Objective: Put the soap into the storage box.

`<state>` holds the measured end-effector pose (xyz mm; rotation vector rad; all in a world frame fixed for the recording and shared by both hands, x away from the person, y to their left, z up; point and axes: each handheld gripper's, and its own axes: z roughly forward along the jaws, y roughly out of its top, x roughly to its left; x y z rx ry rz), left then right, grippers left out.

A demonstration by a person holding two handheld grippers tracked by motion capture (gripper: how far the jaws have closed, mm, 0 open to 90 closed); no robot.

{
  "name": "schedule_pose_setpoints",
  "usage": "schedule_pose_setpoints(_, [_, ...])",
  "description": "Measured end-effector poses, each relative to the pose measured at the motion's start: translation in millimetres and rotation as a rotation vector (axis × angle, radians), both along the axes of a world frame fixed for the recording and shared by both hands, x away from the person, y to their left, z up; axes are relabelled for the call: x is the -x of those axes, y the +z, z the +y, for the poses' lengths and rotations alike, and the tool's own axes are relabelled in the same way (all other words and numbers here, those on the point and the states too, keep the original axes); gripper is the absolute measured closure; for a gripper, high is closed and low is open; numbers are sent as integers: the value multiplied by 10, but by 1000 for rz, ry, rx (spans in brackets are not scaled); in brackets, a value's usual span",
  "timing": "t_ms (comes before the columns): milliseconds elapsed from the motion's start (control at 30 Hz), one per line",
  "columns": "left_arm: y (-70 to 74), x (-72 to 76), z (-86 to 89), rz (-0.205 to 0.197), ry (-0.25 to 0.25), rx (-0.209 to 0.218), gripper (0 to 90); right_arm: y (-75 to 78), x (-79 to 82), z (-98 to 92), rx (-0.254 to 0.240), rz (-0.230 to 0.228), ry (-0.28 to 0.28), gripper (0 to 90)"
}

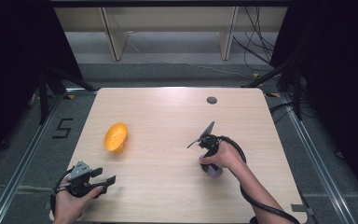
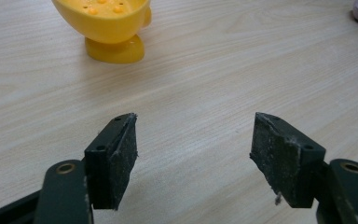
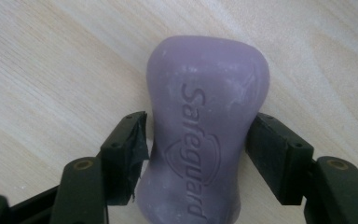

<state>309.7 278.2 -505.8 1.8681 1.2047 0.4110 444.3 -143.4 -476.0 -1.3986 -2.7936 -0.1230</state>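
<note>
Where tongs (image 3: 196, 154) close, soap (image 3: 205, 121) lengthwise.

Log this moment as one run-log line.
left gripper: open, over bare table | right gripper: shut on purple soap, low over table | yellow holder: untouched, table left

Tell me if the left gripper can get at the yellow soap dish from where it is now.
Probably yes: the left gripper is open and faces the yellow soap dish, with bare table between them.
</note>
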Motion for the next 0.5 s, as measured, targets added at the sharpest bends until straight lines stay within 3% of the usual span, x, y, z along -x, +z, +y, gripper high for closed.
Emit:
schedule_pose_setpoints(167, [-1, 0, -5, 1, -2, -2, 307, -2, 14, 16, 11, 5, -20, 421])
schedule_pose_setpoints(333, [-4, -1, -6, 3, -1, 0, 307, -3, -10, 14, 8, 7, 16, 480])
schedule_pose_setpoints(367, [-4, 0, -6, 3, -1, 1, 307, 3, 2, 27, 22, 10, -4, 496])
schedule_pose_setpoints(400, [-5, -1, -6, 3, -1, 1, 308, 2, -3, 13, 21, 8, 32, 497])
schedule_pose_setpoints(433, [-6, 0, -10, 2, 0, 4, 307, 3, 6, 17, 27, 11, 19, 497])
schedule_pose_setpoints(500, [-6, -1, -10, 2, -1, 5, 307, 7, 8, 14, 28, 5, 48, 498])
